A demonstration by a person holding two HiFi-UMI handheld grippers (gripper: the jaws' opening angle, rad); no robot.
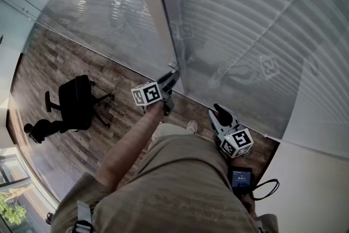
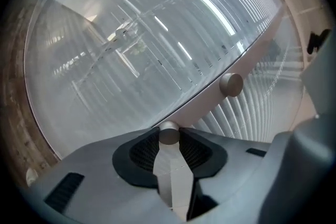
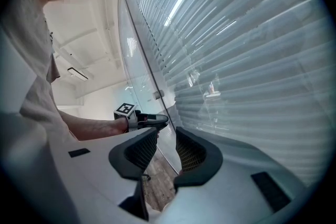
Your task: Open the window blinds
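Note:
Closed slatted blinds (image 1: 256,24) sit behind the glass on both sides of a pale upright frame post (image 1: 158,13). In the left gripper view, a small round metal knob (image 2: 169,132) on that post (image 2: 210,99) is pinched between the dark pads, so my left gripper (image 2: 169,140) is shut on it. A second knob (image 2: 231,84) sits further along the post. In the head view the left gripper (image 1: 170,82) reaches the post at arm's length. My right gripper (image 1: 222,115) hangs back near my body. Its jaws are open and empty (image 3: 167,147), facing the blinds (image 3: 252,60) and the left gripper (image 3: 149,120).
A black office chair (image 1: 76,101) stands on the wooden floor (image 1: 49,57) to the left, seen through the glass. A white wall (image 1: 322,183) closes the right side. A small dark device with a screen (image 1: 240,180) rides on the right hand-held unit.

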